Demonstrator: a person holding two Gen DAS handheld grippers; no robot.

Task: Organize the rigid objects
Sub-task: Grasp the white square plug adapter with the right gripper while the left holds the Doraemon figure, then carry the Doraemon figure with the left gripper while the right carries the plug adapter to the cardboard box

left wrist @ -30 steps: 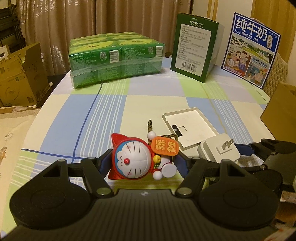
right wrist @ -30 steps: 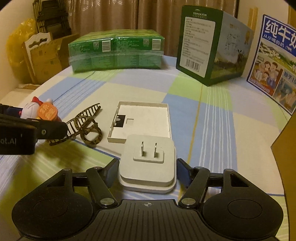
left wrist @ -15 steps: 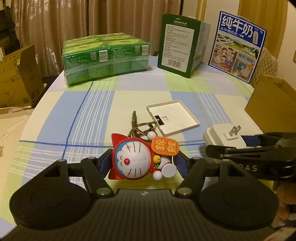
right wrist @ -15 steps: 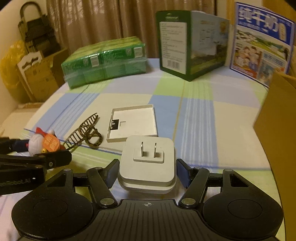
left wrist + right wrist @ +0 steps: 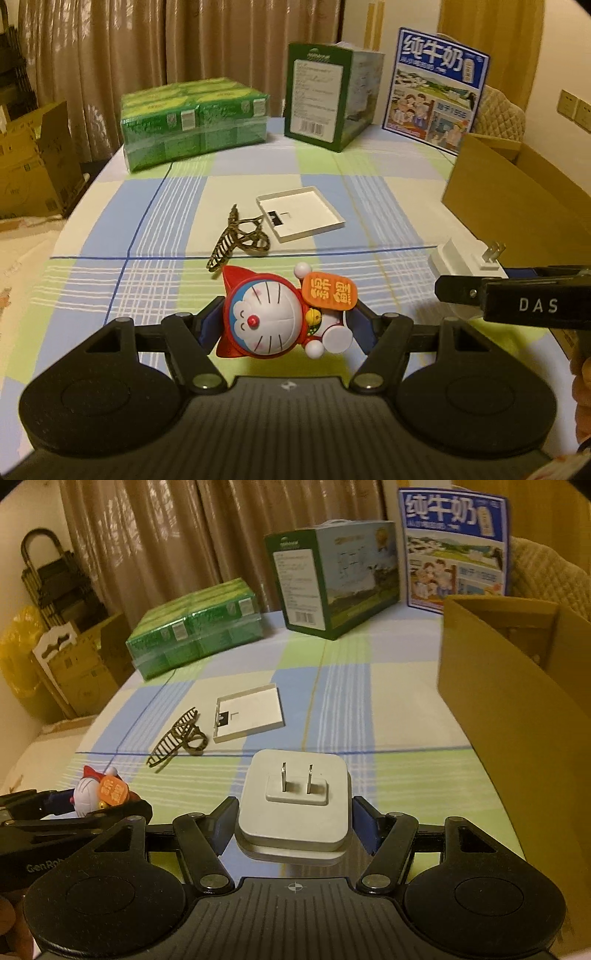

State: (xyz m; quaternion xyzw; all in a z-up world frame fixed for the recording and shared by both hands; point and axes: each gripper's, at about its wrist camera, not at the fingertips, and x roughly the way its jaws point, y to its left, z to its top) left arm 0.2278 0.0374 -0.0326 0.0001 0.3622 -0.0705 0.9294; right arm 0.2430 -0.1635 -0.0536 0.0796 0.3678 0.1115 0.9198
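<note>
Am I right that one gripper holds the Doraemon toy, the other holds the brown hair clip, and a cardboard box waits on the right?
Not quite. The right gripper holds the white plug adapter, as the right wrist view shows. The hair clip lies on the tablecloth. The left gripper does hold the Doraemon toy, and the cardboard box is on the right.

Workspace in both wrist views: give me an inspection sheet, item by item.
Surface: checked tablecloth over the table.
Job's things: cat figurine held by the left gripper; white plug adapter held by the right gripper; brown hair claw and white tray lid lying on the cloth, side by side.
Clutter: green wrapped pack, green carton, blue milk box.
Grippers: both sets of fingers closed on their loads, lifted.
Cables: nothing seen.
Surroundings: open cardboard box at right, curtains behind.
</note>
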